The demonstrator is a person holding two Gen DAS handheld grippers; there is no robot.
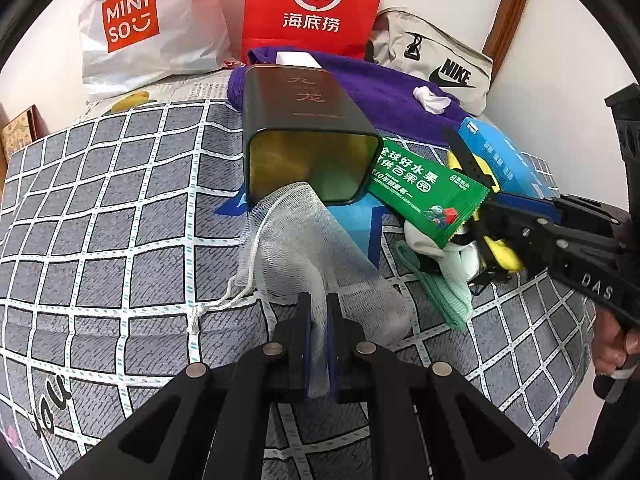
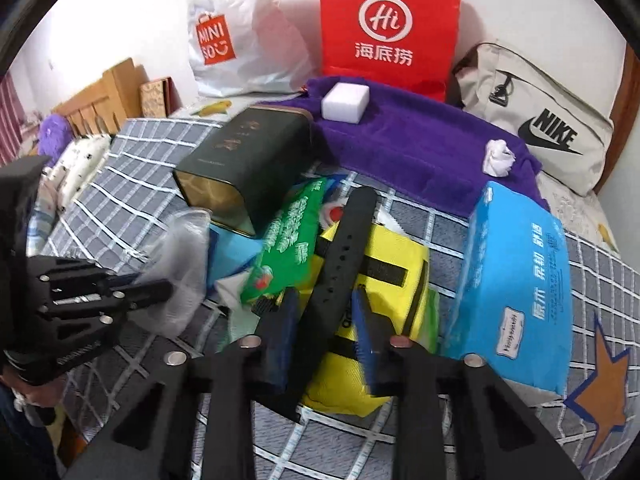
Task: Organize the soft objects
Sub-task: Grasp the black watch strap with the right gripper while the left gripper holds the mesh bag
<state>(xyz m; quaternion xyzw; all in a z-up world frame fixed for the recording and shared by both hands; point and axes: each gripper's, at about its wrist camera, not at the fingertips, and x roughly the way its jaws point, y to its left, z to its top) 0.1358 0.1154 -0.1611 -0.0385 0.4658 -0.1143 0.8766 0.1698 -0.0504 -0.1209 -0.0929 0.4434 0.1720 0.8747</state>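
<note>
Mesh pouch heading for the tin
Left gripper (image 1: 319,312) pinches white mesh drawstring pouch (image 1: 304,240), mouth toward open dark metal tin (image 1: 308,148); right gripper (image 2: 326,320) gapes around black strap (image 2: 340,256).

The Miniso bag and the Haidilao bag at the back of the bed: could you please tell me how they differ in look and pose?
The Miniso bag is white, crinkled plastic and slumps; the Haidilao bag is red, flat-faced and stands upright. The Miniso bag's logo is an orange square; the Haidilao bag's is a white circle over white characters. The Miniso bag sits left of the Haidilao bag. Both stand against the wall at the back of the bed.
</note>
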